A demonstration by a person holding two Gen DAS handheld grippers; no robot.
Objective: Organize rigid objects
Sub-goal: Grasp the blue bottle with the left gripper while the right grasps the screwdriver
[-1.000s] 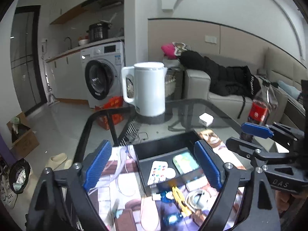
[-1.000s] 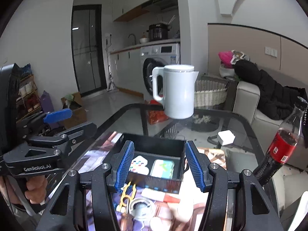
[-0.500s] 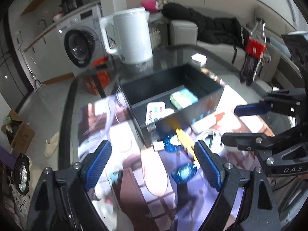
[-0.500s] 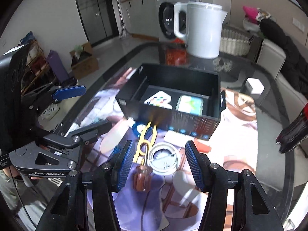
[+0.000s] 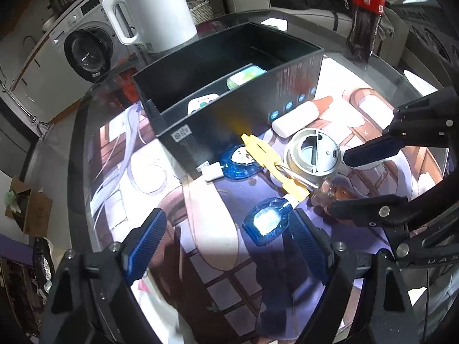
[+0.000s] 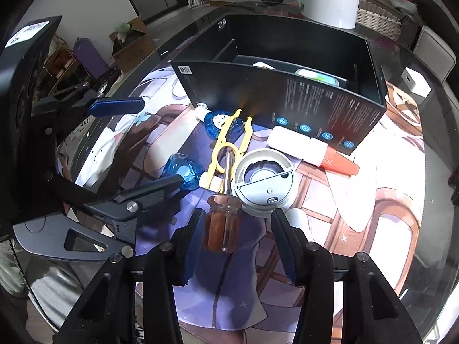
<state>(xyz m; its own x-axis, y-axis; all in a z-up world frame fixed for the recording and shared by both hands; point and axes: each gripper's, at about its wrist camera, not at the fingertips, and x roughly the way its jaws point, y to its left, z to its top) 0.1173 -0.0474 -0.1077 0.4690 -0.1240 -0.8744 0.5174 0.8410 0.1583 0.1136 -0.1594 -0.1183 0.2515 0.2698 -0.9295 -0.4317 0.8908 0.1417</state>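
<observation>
A black box point(image 5: 229, 106) point(image 6: 287, 97) stands on the printed mat and holds a white remote point(image 5: 200, 103) and a green case point(image 5: 245, 76). In front of it lie two blue bottles point(image 5: 265, 223) point(image 6: 183, 172), a yellow clip point(image 5: 272, 163) point(image 6: 229, 143), a round grey lid point(image 5: 314, 154) point(image 6: 264, 182), an amber-handled screwdriver point(image 6: 221, 223) and a white tube with an orange cap point(image 6: 312, 149). My left gripper point(image 5: 229, 243) is open just before the near blue bottle. My right gripper point(image 6: 236, 238) is open around the screwdriver handle and lid.
A white kettle point(image 5: 155, 8) stands behind the box. A cola bottle point(image 5: 364, 14) stands at the far right. A white charger cube point(image 6: 416, 83) lies right of the box. The glass table's edge point(image 5: 77, 149) curves on the left.
Both grippers have tilted down and dropped toward the mat. The loose items in front of the box now fill the views. Both stay open.
</observation>
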